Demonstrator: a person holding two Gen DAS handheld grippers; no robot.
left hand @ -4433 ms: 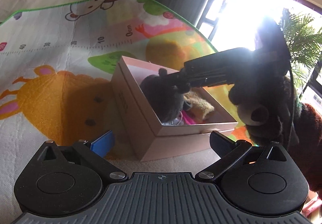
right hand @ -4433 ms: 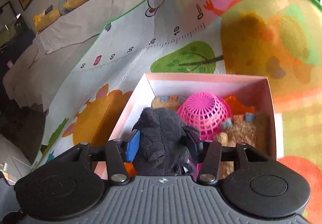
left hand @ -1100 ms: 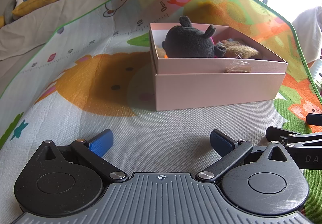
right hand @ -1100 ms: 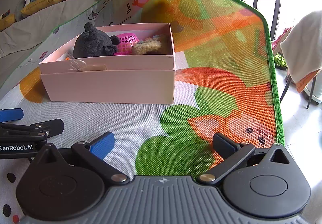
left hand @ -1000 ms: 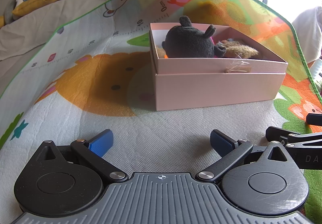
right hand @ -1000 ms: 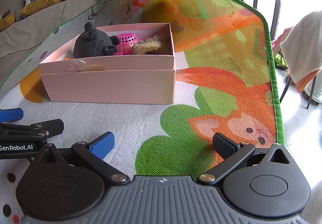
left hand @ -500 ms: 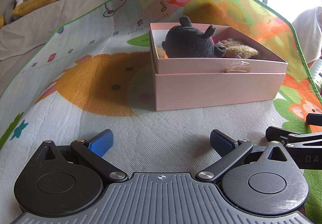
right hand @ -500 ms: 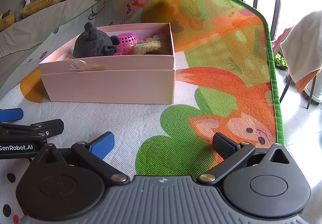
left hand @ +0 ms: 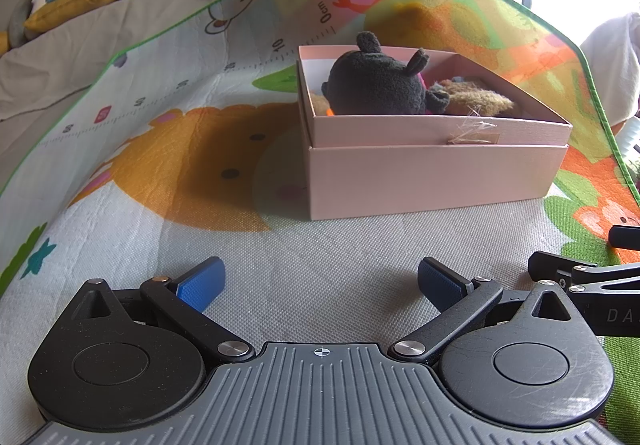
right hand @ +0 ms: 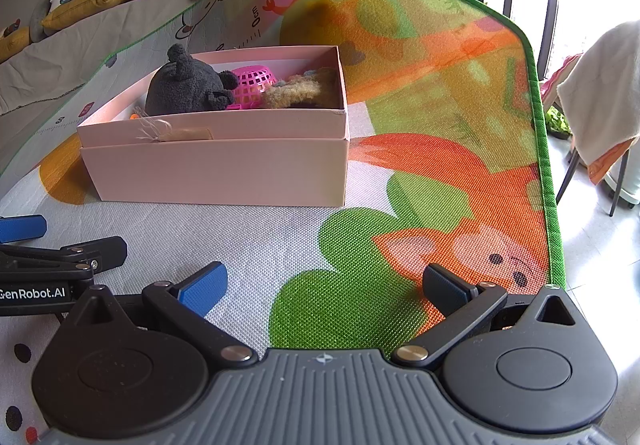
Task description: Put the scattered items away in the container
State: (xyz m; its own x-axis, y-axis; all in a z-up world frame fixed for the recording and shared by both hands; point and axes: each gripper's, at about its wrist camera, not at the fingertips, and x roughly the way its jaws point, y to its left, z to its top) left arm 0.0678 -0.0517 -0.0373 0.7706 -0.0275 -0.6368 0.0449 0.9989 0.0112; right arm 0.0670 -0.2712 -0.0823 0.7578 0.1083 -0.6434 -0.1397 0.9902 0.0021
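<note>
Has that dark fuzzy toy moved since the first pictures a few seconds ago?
Yes. The dark plush toy, then clamped above the pink box, now rests inside it beside the pink basket.

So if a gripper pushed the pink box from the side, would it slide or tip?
The pink box is low, wide and flat-bottomed on the play mat, so it would probably slide, not tip. Holding only the dark plush toy and other soft toys, it looks light. The mat's woven surface may add some drag.

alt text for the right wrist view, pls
A pink box sits on a colourful play mat, holding a dark grey plush toy, a pink mesh basket and a tan plush toy. The right claw is open and empty in the foreground; the left claw's tips show at the left edge.
</note>
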